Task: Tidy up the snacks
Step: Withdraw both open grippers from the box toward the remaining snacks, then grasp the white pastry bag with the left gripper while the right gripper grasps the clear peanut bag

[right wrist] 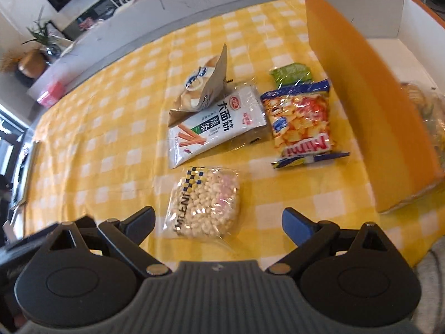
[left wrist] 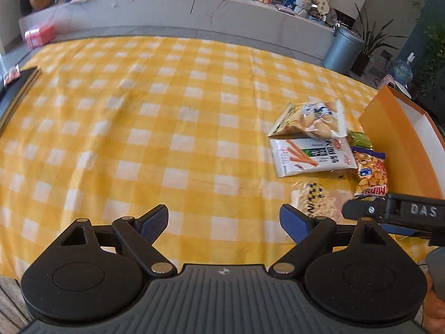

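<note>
Both hand-held grippers are being held wide and empty. The right hand-held gripper (right wrist: pixel 218 222) is being lined up over the clear puffed-snack bag (right wrist: pixel 204 201), which is lying flat on the tabletop (right wrist: pixel 97 128) between and just ahead of its jaws. The left hand-held gripper (left wrist: pixel 224 220) is being pointed at bare cloth, well apart from the snacks.

Risks, as judged:
- The clear bag is looking slick and loosely filled; only film may be getting pinched, and the bag could slip or the puffs be crushed.
- The orange box (right wrist: pixel 370 89) has a tall near wall; a low carry could be clipping it or pushing the box.
- The white stick-snack pack (right wrist: pixel 215 125) is overlapping the tan bag (right wrist: pixel 204 83); a nudge would be dragging both.

View differences:
- Right wrist: the box interior is being shown, with something already lying inside, though blurred; the Mimi bag (right wrist: pixel 301 122) and green pack (right wrist: pixel 290 73) are seen in full.
- Left wrist: the right tool's black body is being seen crossing in front of the Mimi bag, along with the far side of the table, the grey bin (left wrist: pixel 343 50) and the shelf behind.
</note>
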Motion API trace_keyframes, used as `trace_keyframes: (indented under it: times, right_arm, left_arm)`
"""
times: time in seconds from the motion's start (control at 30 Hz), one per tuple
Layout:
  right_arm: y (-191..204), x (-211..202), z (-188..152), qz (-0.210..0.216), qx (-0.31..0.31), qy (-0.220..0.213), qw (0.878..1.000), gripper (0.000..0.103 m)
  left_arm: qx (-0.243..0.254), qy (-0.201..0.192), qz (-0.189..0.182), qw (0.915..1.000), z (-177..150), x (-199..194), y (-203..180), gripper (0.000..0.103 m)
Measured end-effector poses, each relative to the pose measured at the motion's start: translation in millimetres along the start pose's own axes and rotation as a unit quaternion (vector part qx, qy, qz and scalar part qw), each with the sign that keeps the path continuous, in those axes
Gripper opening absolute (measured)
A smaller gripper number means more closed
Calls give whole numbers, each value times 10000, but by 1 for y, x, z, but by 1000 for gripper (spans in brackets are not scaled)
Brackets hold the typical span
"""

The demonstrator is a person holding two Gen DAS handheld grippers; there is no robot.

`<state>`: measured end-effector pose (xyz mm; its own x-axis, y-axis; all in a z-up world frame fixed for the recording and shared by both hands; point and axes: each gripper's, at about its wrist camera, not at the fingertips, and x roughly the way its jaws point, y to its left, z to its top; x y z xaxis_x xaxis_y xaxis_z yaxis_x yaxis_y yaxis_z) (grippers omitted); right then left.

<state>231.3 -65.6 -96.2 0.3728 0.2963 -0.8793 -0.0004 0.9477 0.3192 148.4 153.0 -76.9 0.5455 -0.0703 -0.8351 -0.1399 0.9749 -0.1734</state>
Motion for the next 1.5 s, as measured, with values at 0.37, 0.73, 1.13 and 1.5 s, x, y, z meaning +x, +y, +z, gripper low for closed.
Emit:
trace_keyframes:
  times: [0.37, 0.73, 1.13, 1.5]
  right_arm:
    - [40, 65, 1, -602, -199, 237, 9977, 95]
    - [60, 78, -22, -1356, -1073, -352, 9843, 87]
    - [27, 58, -27, -1049, -1076, -324, 9881, 79]
    - [-19, 47, -28, -1193, -1053, -534, 9858, 79]
  left_arm:
    - [-586, 330, 86, 9977, -9, 25, 42, 103]
    - [-631, 429, 6, 9971, -13, 28, 43, 103]
    - [-443, 261, 174, 9985, -1, 19, 16, 103]
    - [1890, -594, 470, 9790, 26, 25, -92, 103]
